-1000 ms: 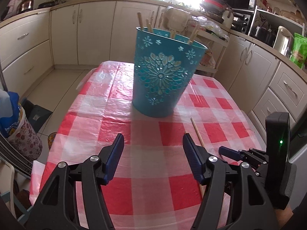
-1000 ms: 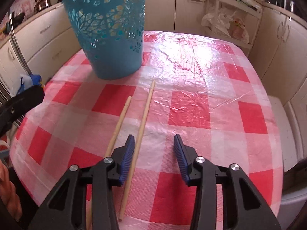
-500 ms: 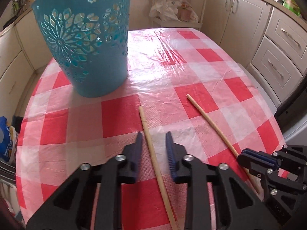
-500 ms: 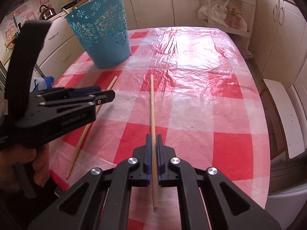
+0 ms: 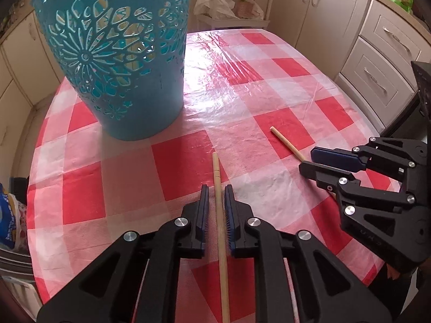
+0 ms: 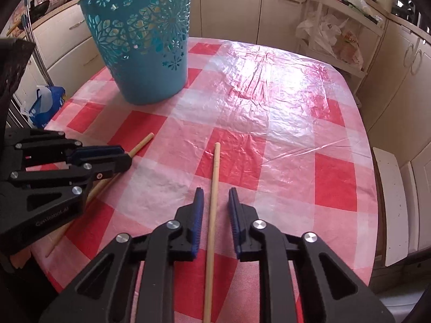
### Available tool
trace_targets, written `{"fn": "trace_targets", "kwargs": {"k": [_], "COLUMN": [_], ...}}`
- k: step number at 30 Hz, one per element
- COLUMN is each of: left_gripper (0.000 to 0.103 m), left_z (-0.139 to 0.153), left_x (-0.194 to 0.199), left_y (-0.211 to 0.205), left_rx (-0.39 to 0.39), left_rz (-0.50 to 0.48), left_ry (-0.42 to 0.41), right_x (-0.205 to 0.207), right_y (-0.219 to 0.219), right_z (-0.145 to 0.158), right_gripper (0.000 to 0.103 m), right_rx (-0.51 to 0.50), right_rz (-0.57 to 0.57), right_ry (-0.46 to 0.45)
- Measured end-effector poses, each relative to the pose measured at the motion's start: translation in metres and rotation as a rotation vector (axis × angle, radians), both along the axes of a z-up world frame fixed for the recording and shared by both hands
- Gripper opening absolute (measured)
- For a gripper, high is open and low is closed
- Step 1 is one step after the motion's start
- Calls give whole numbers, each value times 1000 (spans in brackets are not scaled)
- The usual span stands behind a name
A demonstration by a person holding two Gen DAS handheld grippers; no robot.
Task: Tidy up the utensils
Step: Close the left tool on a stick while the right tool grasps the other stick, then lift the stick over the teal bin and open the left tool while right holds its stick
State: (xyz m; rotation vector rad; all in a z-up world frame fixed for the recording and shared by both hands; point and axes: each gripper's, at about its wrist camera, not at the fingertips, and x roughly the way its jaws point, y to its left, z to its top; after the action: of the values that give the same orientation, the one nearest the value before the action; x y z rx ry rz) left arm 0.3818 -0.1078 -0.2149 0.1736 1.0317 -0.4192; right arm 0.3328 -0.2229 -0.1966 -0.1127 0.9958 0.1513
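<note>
While both your grippers sit low over the checked tablecloth (image 5: 282, 123), each straddles a wooden stick lying flat. Your left gripper (image 5: 216, 188) has its jaws parted narrowly around the left stick (image 5: 219, 215), not clamping it. Your right gripper (image 6: 215, 191) stands released, gaps showing either side of the right stick (image 6: 212, 196). Beyond both stands the turquoise basket (image 5: 121, 62).
</note>
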Motion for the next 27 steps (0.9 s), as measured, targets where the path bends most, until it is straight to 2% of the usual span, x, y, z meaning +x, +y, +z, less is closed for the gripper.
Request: {"fn": "trace_targets", "kwargs": {"k": [1, 3, 4, 7, 10, 14, 19, 23, 27], "left_gripper": [12, 10, 5, 5, 5, 5, 5, 5, 5], "left_z": [0, 0, 0, 2, 12, 49, 112, 159, 194], "left_x": [-1, -1, -2, -6, -15, -30, -45, -42, -32], "left_y": [-4, -9, -10, -6, 9, 41, 83, 102, 114], "left_rx": [22, 45, 35, 22, -43, -176, -374, -467, -516], "left_rz": [-9, -24, -36, -45, -19, 13, 62, 116, 166], "left_ry": [-14, -33, -30, -43, -93, -226, -469, -633, -744], "right_x": [-2, -4, -5, -10, -19, -23, -21, -19, -18], "right_y": [1, -2, -7, -24, -38, -51, -56, -45, -38], "right_z": [0, 0, 0, 5, 12, 12, 11, 12, 11], "right_gripper": [6, 6, 6, 6, 6, 6, 6, 6, 6], "right_rx": [-9, 24, 76, 258, 421, 508, 516, 468, 436], "right_rz": [-3, -19, -36, -92, -129, -186, -226, -206, -181], "right_ry": [-2, -3, 0, -29, -112, -186, -174, -172, -163]}}
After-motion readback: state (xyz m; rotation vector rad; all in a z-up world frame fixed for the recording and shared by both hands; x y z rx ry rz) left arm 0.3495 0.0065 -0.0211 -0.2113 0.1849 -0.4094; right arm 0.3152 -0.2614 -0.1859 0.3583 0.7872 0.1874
